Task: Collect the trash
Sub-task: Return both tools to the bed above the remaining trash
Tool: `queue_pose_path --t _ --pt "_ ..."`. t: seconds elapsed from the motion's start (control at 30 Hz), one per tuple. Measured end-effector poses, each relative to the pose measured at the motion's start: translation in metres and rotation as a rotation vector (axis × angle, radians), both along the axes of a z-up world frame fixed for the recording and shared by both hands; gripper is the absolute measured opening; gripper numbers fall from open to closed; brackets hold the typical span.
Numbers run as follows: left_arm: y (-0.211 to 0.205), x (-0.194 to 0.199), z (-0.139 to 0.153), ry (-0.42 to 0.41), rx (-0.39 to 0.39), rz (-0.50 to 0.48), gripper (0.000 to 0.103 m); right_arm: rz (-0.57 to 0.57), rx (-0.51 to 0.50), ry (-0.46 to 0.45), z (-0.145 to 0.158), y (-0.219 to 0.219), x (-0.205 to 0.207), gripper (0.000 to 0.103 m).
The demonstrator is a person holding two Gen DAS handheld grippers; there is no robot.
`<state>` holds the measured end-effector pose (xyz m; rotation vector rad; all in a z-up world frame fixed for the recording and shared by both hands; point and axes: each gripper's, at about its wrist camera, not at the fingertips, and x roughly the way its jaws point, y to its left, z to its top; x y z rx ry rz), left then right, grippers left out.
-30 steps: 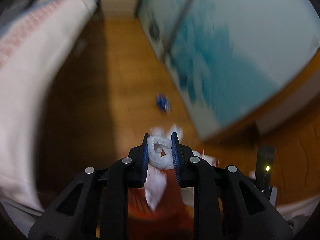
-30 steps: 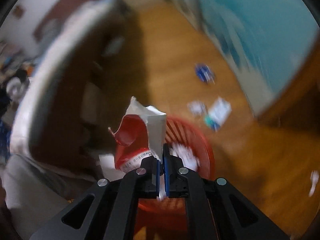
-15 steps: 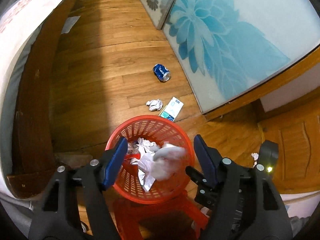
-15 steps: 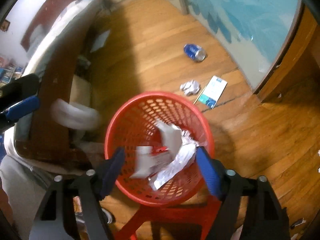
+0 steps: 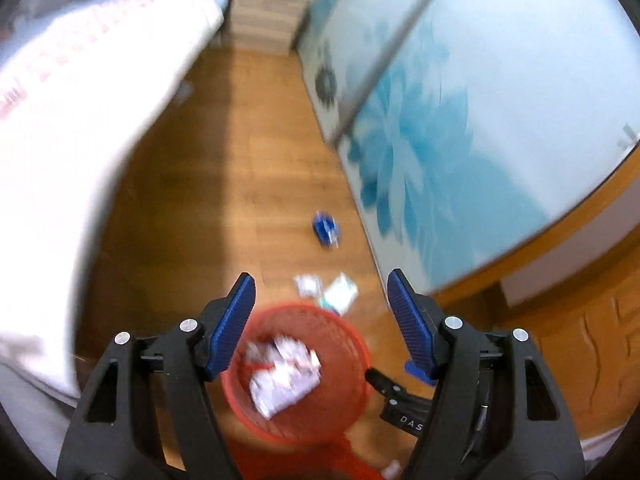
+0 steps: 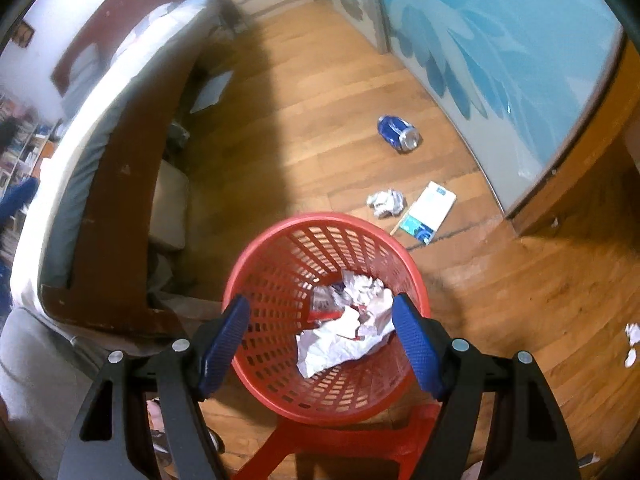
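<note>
Crumpled paper (image 6: pixel 348 332) and a torn red-and-white wrapper lie heaped in the bottom of the red mesh basket (image 6: pixel 280 264), which stands on a red plastic stool (image 6: pixel 348 440) on the wooden floor (image 6: pixel 320 128). The right gripper (image 6: pixel 322 344) hangs above the basket's mouth with its blue pads spread wide and nothing between them; its jaws have just been opening. The left gripper (image 5: pixel 320 328) is likewise spread wide and empty, its jaws also just opened, and in its blurred view the same basket (image 5: pixel 352 344) sits below and between the pads with the pale paper heap (image 5: pixel 284 376) inside.

More trash is on the floor beyond the basket. A blue drink can (image 6: pixel 398 135) lies on its side near the sliding door (image 6: pixel 500 40), which carries a large blue flower pattern. Nearer the basket, a ball of crumpled paper (image 6: pixel 385 202) lies just beside a flat white-and-teal carton (image 6: pixel 428 212). Two small white scraps (image 6: pixel 632 340) lie at the right edge of the right wrist view, well apart from the rest. In the left wrist view the can (image 5: pixel 326 230), the paper ball (image 5: pixel 308 285) and the carton (image 5: pixel 341 294) appear only as smears.

A bed (image 6: pixel 104 152) with a dark wooden frame runs along the left side, and what may be a sheet of paper (image 6: pixel 210 92) lies on the floor close against it.
</note>
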<state>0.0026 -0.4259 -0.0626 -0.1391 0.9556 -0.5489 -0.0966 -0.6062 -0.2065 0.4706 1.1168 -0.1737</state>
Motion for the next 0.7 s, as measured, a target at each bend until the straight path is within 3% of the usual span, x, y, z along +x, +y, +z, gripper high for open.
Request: queue_pose_path --t 0.17,0.37,0.5,0.7 --pt "0.086 -0.005 0.051 -0.168 0.023 0.133 0.074 0.077 -0.027 -0.059 0.035 0.039 0.032 0.074" --pt "0.209 -0.008 0.054 -0.231 0.113 0.327 0.075 0.231 -0.060 -0.165 0.087 0.125 0.081 0.074" --pt "0.281 -0.010 0.038 -0.218 0.154 0.446 0.075 0.354 -0.111 -0.254 0.119 0.197 0.113 0.073" --pt "0.357 -0.007 0.027 -0.175 0.093 0.585 0.075 0.478 -0.154 -0.361 0.160 0.292 0.146 0.073"
